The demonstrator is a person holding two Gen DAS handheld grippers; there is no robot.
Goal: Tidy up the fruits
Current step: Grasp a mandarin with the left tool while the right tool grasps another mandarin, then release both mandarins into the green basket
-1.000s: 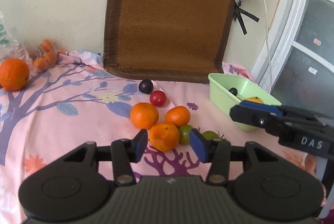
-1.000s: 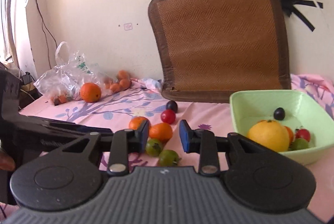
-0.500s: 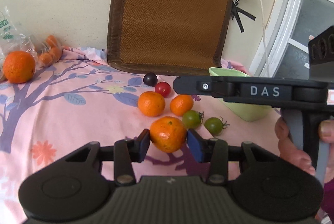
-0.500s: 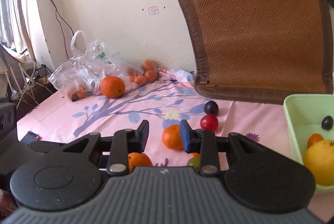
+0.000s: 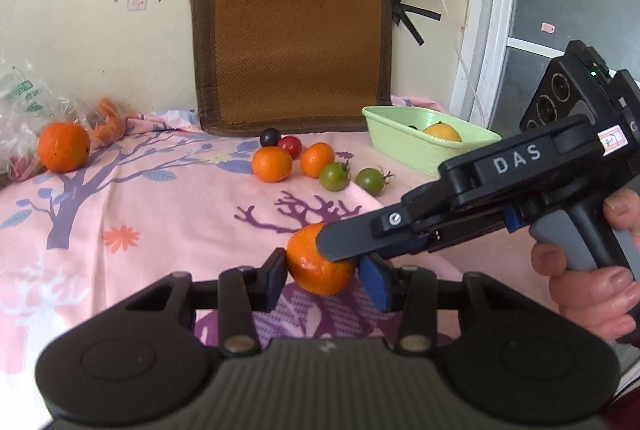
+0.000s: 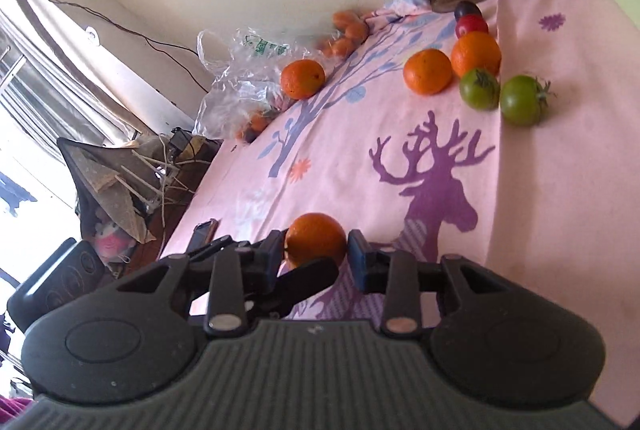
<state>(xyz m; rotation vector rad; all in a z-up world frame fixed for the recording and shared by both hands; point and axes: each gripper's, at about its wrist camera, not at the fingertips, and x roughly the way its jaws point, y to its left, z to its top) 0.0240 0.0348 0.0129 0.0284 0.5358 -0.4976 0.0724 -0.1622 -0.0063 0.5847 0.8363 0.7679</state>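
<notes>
Jaws of left gripper (image 5: pixel 322 277) clamped a round orange mandarin (image 5: pixel 320 264); right gripper (image 6: pixel 313 256) straddled it, jaws wide.

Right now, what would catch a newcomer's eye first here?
Most likely the tangerine at front center, with the left tool closed on it and the right tool reaching across it. Next, the cluster of tangerines and green tomatoes mid-cloth, and the green basket of fruit at right.

Pink printed cloth (image 5: pixel 168 213), loose tangerines (image 5: pixel 272 163), green tomatoes (image 5: pixel 334 176), green tub (image 5: pixel 404 139)
</notes>
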